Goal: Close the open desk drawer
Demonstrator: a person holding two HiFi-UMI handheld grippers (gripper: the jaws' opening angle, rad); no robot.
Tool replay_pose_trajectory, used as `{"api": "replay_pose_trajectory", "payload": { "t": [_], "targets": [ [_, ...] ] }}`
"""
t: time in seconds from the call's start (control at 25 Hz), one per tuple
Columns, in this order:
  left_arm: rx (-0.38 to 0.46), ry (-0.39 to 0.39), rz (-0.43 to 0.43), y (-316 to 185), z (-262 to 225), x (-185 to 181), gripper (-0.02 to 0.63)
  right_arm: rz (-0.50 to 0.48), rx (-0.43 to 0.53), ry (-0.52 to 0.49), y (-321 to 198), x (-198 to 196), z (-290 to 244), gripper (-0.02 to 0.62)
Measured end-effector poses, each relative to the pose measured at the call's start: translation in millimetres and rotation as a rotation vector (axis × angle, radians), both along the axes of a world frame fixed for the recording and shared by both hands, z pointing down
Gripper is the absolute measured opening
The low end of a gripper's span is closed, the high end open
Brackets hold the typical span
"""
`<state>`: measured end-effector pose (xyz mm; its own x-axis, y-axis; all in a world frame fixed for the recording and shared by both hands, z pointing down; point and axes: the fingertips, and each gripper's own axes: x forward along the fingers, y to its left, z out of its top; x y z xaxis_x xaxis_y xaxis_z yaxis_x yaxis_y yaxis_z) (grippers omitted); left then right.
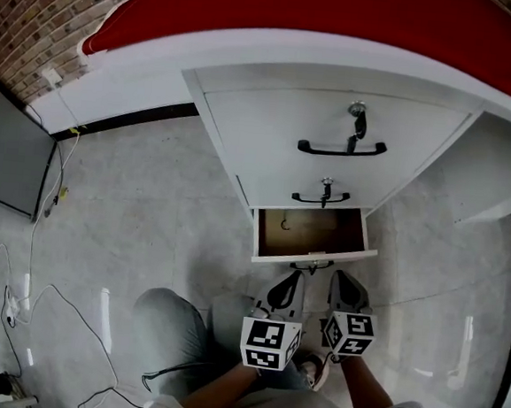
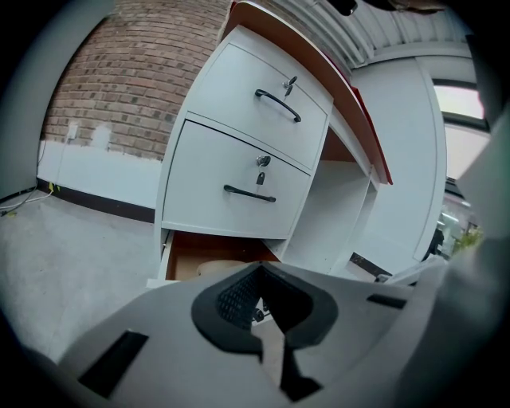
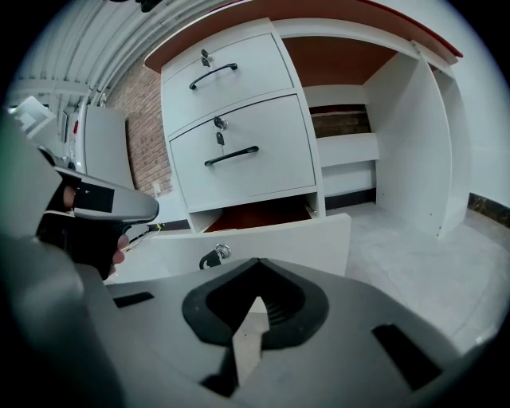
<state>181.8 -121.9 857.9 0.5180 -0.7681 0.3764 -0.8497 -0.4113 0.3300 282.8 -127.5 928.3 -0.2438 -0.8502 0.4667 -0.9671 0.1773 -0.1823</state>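
Left gripper (image 1: 294, 282), right gripper (image 1: 342, 283) jaws clenched, empty; bottom drawer (image 1: 312, 233) open, brown inside.

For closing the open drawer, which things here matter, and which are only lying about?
Belong to the job: open bottom drawer, its handle, left hand-held gripper, right hand-held gripper.
Lying about: floor cables, top drawer, middle drawer.
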Motion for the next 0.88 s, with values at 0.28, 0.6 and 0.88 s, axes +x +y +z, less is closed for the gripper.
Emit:
{"api": "replay_pose_trajectory", "payload": {
  "t": [0.28,0.6,0.88],
  "targets": [
    [-0.014,-0.009,0.006,-1,9,-6,0.000,-0.011,-0.003,-0.010,-12,-16,20,-0.003],
    [-0.017,-0.014,0.003,-3,13,-15,0.000,-0.035,-0.026,0.014,-24,-32,40,-0.003],
    [-0.023,-0.016,0.017,-3,15,-19,0.000,-0.034,-0.014,0.023,-25,-32,41,-0.003]
  ]
}}
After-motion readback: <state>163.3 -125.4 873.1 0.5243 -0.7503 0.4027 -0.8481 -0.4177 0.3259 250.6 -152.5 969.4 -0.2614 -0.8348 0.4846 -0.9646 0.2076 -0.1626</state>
